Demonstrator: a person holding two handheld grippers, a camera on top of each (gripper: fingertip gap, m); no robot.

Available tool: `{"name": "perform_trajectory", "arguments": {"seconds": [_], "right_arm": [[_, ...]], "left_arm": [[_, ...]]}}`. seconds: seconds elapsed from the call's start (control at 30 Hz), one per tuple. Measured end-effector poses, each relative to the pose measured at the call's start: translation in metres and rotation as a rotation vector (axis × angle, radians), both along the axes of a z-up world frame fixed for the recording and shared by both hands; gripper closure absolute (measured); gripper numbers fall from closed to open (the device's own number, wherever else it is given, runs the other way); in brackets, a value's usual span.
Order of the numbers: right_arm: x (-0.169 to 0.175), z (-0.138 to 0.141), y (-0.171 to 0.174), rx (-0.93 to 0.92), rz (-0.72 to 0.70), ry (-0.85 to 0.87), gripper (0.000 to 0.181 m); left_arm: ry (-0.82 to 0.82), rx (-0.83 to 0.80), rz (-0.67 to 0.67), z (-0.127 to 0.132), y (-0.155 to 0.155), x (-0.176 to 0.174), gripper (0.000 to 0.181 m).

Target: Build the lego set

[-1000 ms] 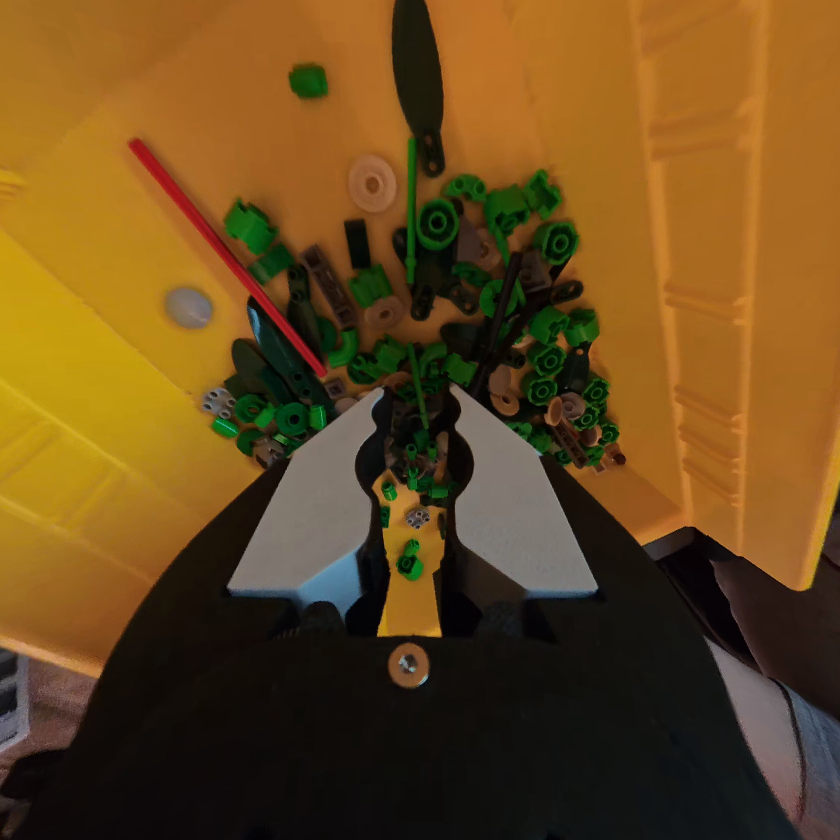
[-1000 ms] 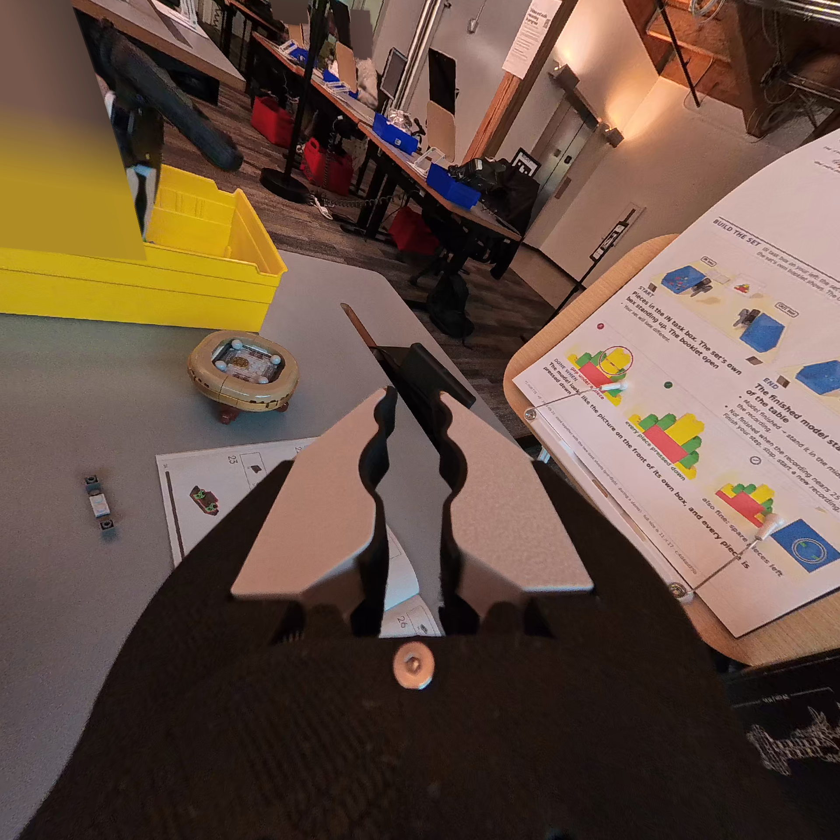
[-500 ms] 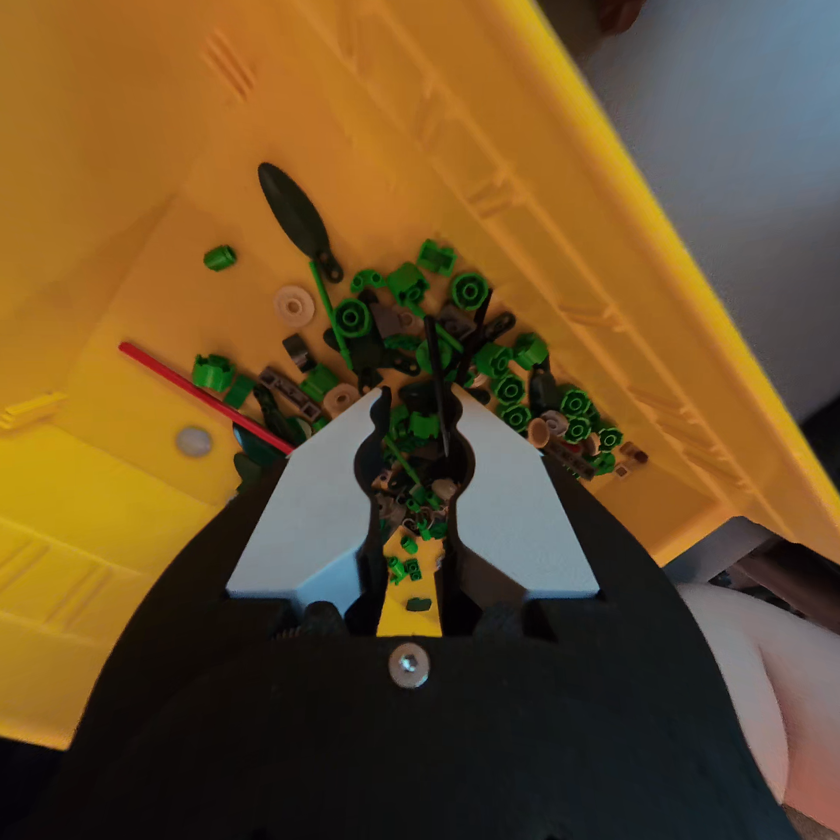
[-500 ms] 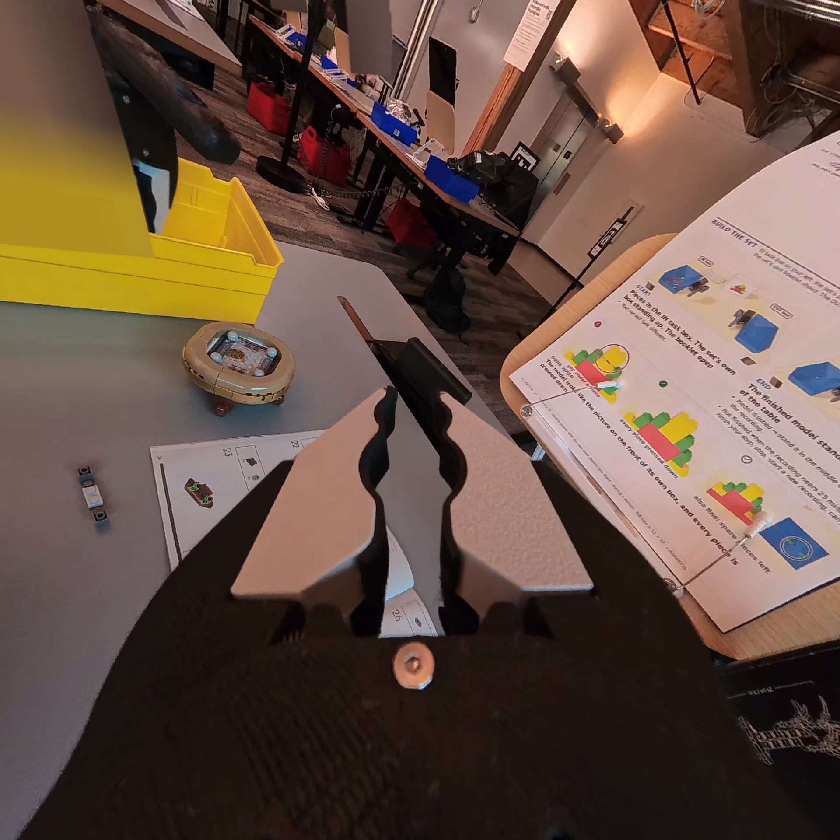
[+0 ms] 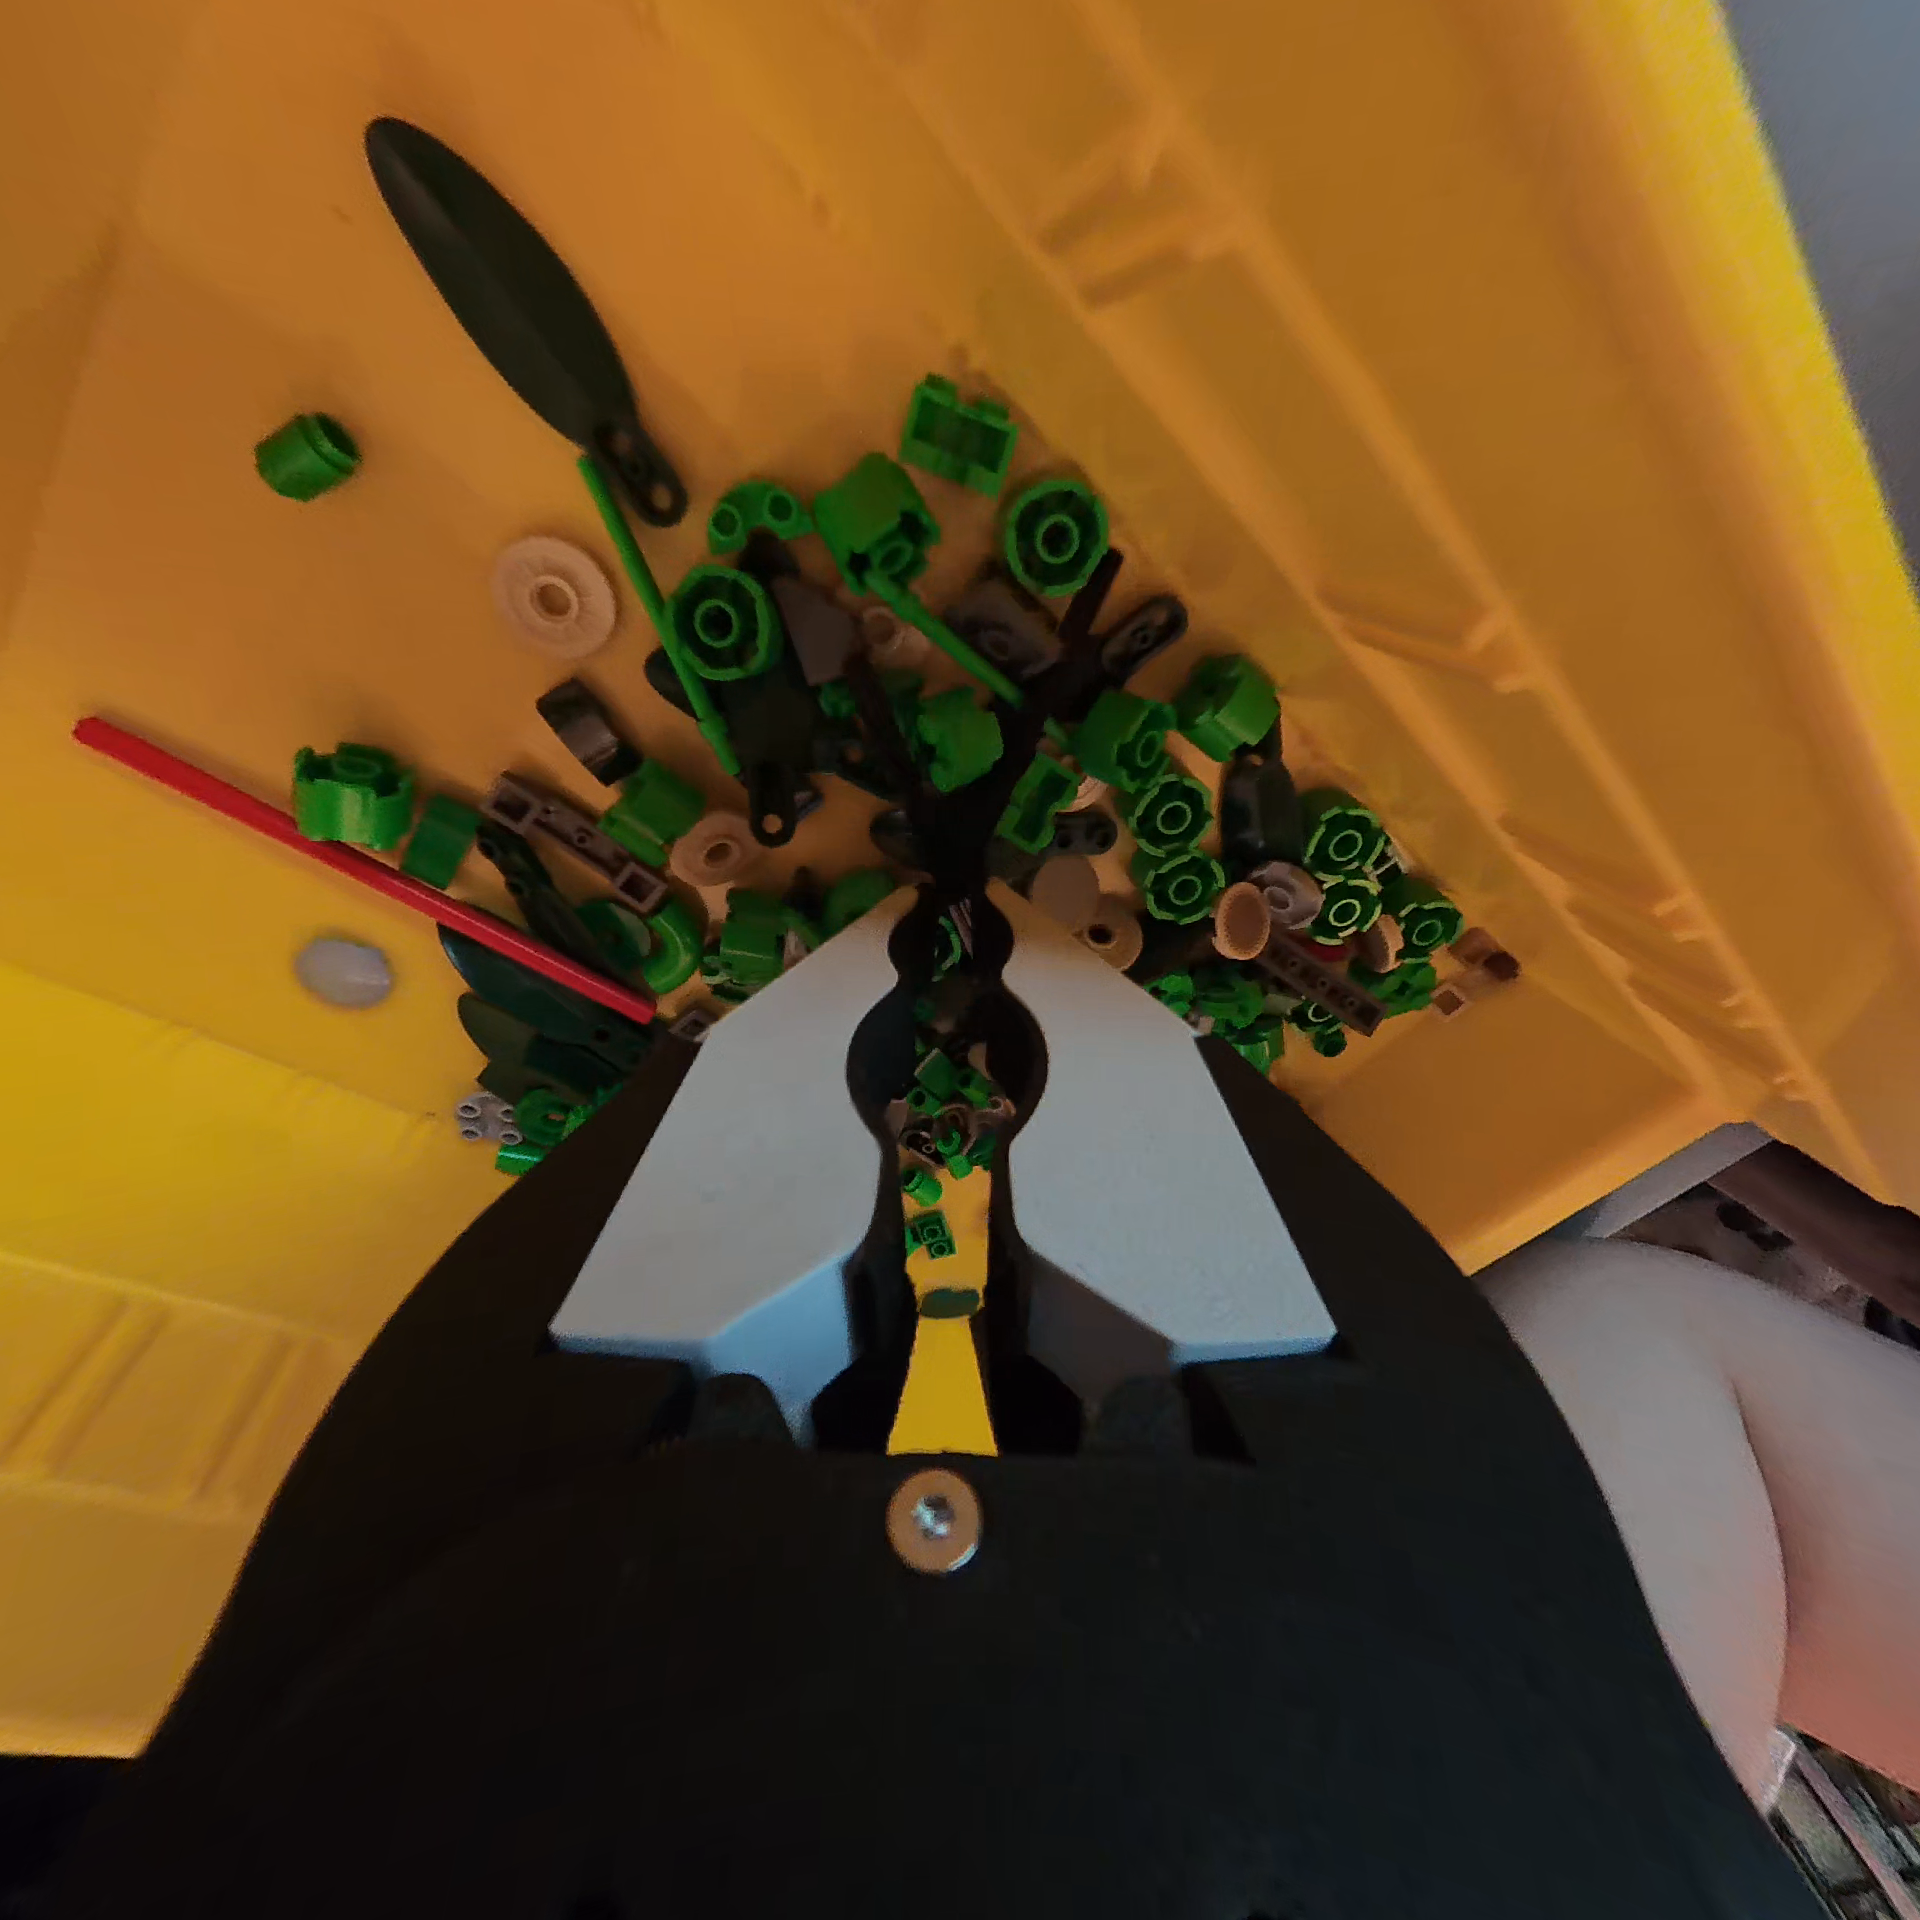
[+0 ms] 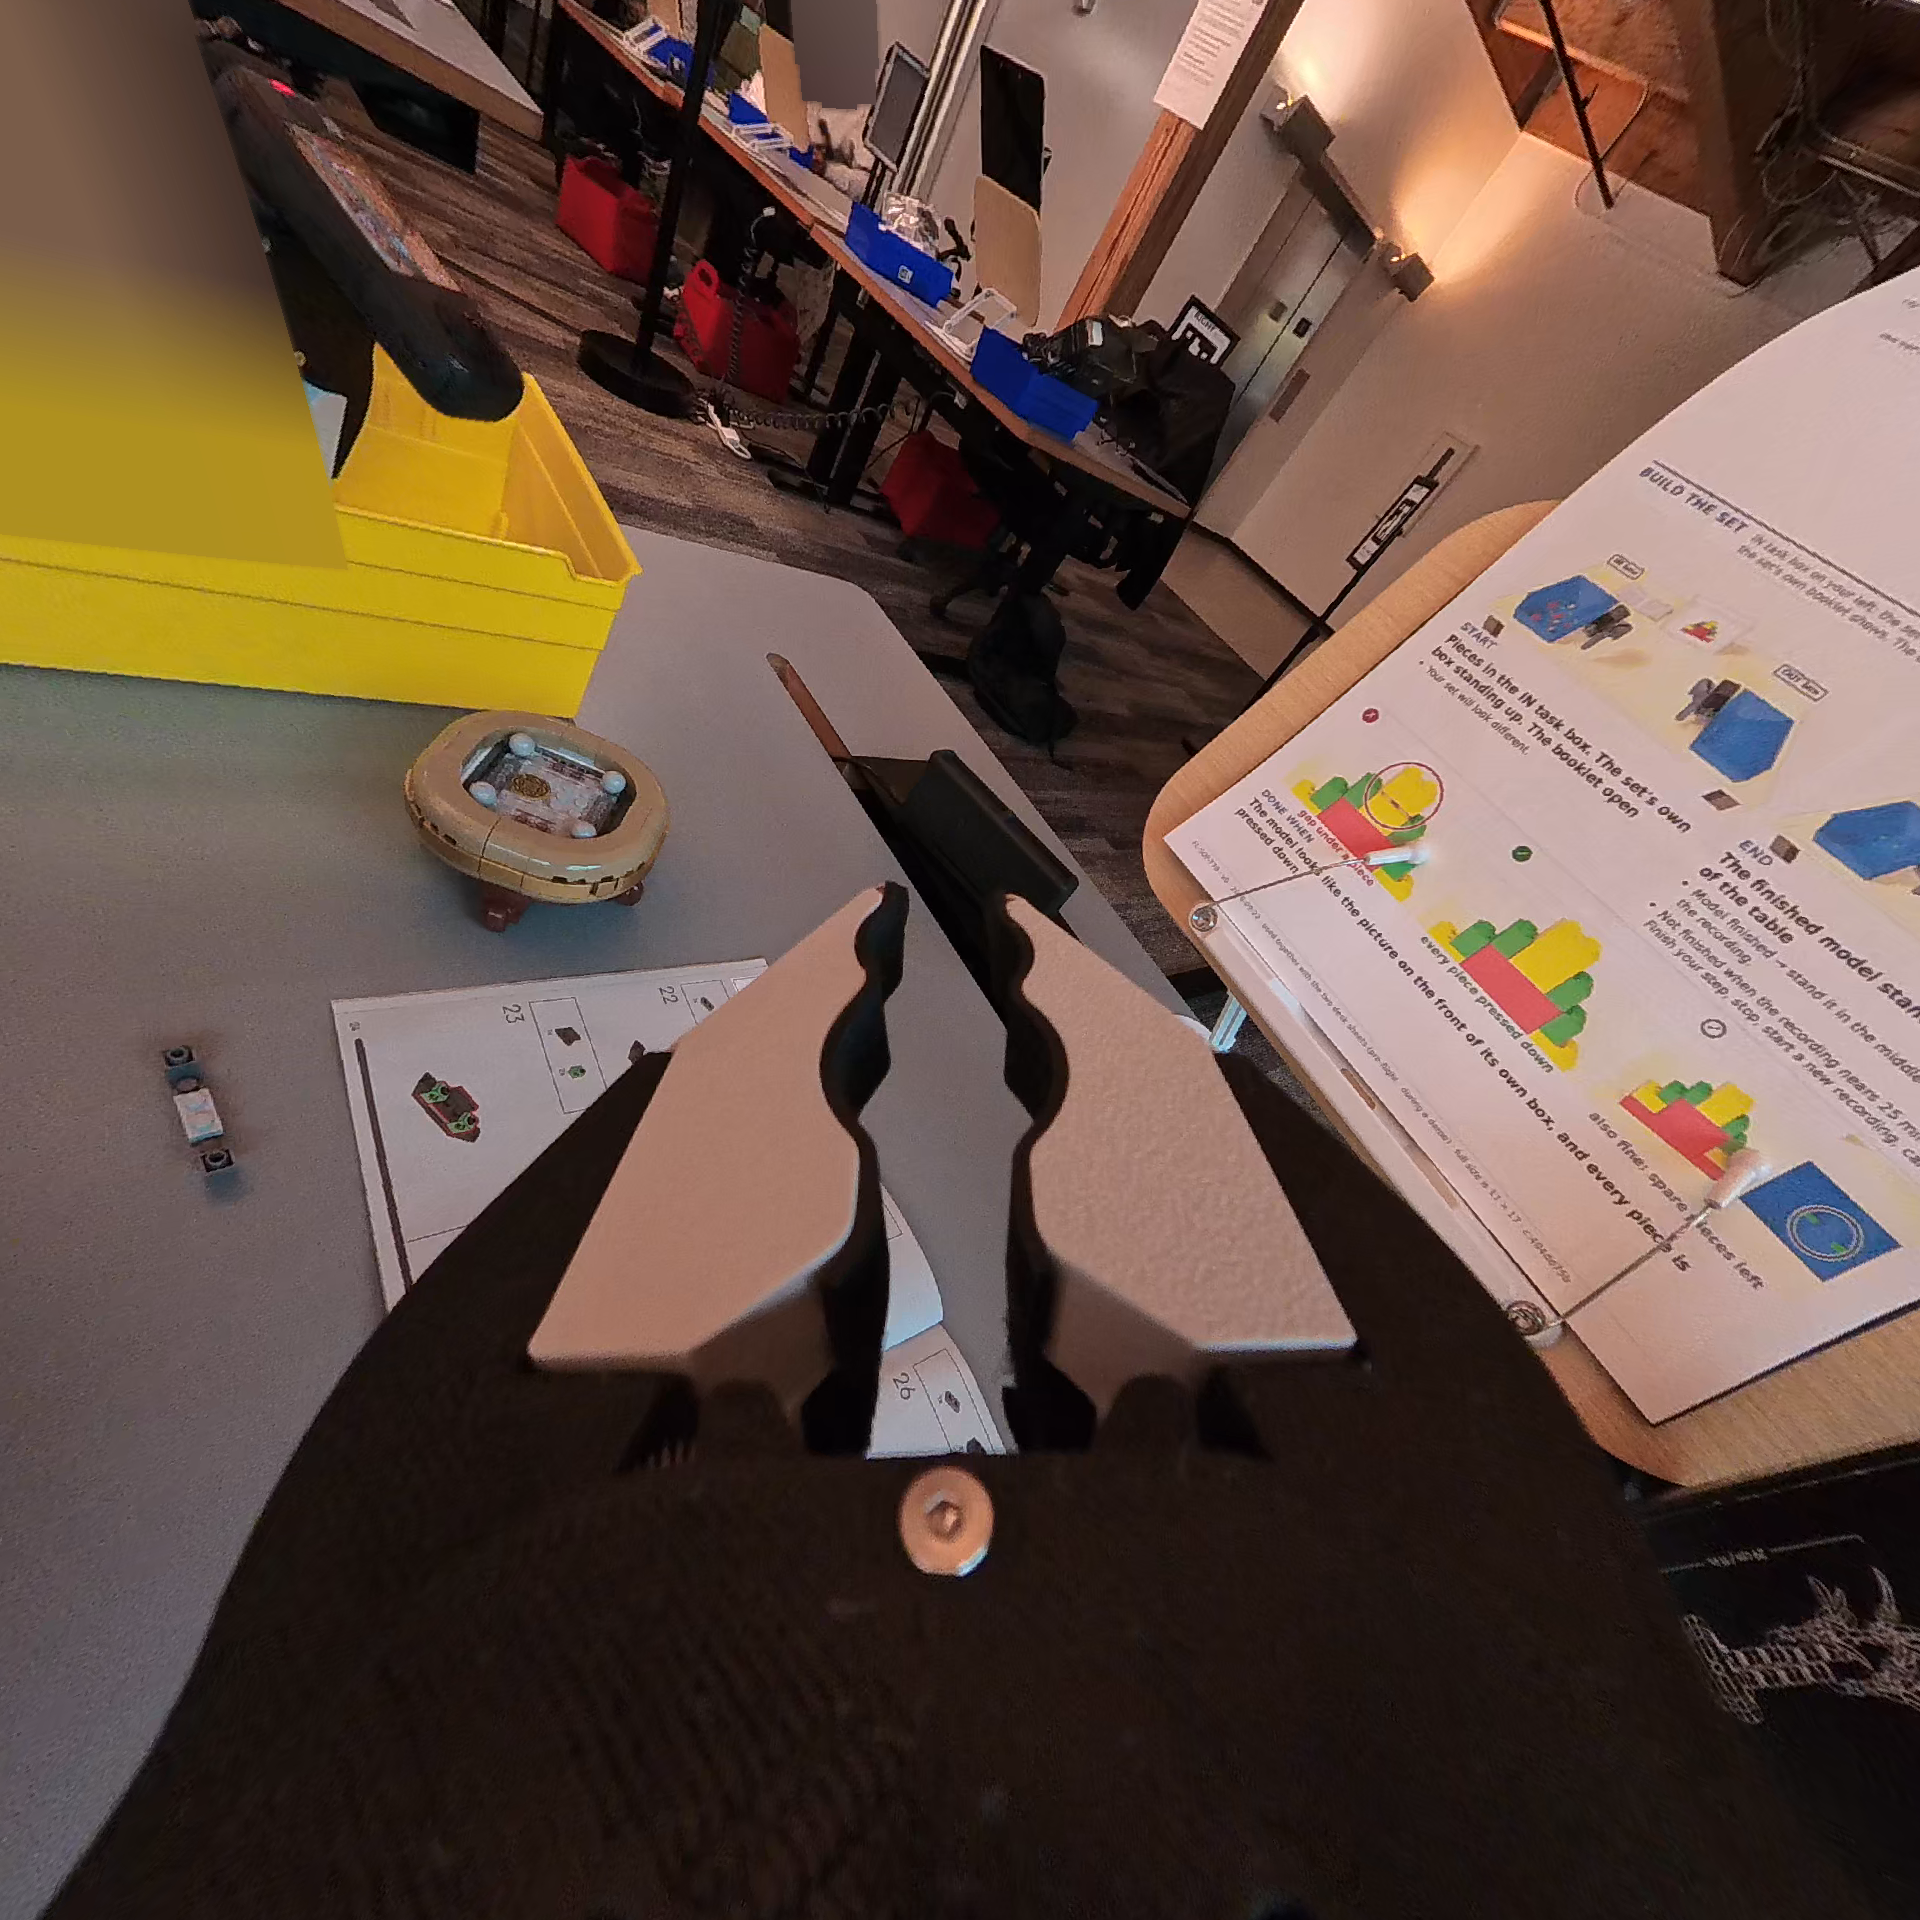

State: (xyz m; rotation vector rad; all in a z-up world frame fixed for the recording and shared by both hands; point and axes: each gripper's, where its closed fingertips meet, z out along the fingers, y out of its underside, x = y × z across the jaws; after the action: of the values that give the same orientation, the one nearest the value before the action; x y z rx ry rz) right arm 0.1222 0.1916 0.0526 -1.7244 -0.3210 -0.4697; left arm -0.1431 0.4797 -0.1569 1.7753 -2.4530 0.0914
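Grey table (image 6: 156, 935) carries your yellow bin (image 5: 1351, 416), far left, so the loose pieces (image 5: 935, 748) stay corralled. Your left gripper (image 5: 951, 914) is down in that heap, jaws nearly together on a black stick (image 5: 1049, 686), though neighbours crowd it. The booklet (image 6: 488, 1081) lies open near the tan base (image 6: 535, 810). Your right gripper (image 6: 951, 935) hovers above them, parted and empty.
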Motion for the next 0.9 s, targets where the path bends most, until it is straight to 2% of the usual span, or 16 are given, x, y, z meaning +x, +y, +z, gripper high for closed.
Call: {"name": "perform_trajectory", "arguments": {"seconds": [0.27,0.57,0.77,0.9], "right_arm": [[0.001,-0.004,0.001,-0.012,-0.002,0.000,0.168],[0.000,-0.008,0.002,-0.032,-0.004,-0.008,0.168],[0.001,-0.009,0.002,-0.040,-0.008,-0.015,0.167],[0.001,-0.009,0.002,-0.042,-0.007,-0.017,0.168]], "left_arm": [[0.000,0.026,0.112,0.005,0.019,-0.010,0.177],[-0.001,0.061,0.168,0.006,0.032,-0.014,0.177],[-0.028,0.038,0.172,0.013,0.027,-0.014,0.167],[-0.040,0.068,0.211,0.020,0.036,-0.023,0.167]]}}
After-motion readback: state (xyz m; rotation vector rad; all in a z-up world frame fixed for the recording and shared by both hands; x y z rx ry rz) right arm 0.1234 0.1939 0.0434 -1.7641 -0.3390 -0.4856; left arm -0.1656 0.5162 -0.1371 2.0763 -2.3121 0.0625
